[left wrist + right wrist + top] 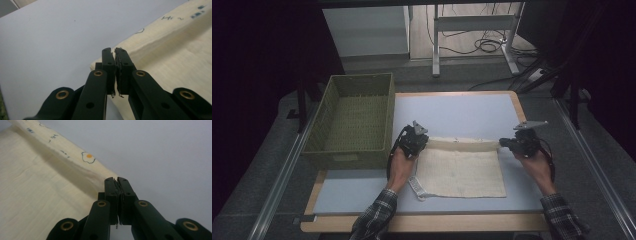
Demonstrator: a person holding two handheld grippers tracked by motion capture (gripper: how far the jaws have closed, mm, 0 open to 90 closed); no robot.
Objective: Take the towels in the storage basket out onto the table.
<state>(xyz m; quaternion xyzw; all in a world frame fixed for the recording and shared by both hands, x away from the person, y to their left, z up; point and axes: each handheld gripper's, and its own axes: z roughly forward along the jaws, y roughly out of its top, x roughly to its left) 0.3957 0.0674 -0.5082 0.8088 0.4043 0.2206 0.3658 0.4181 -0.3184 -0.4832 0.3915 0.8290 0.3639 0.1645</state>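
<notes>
A cream cloth [459, 172] lies flat on the pale blue table top [452, 112]. Its far edge is raised off the table and pulled into a long fold between the two grippers. My left gripper [424, 142] is shut on the cloth's far left corner; in the left gripper view the jaws [115, 52] stand pressed together with the cloth [170, 50] running off to the right. My right gripper [503, 144] is shut on the far right corner. Small printed marks and an egg drawing show on the cloth [37, 182] beside the right gripper [115, 180].
A green woven basket [346, 159] stands on the table's left side, close to the left hand. A white strap [416, 186] lies at the cloth's near left corner. Beyond the table are a desk frame [472, 22] and floor cables [487, 46].
</notes>
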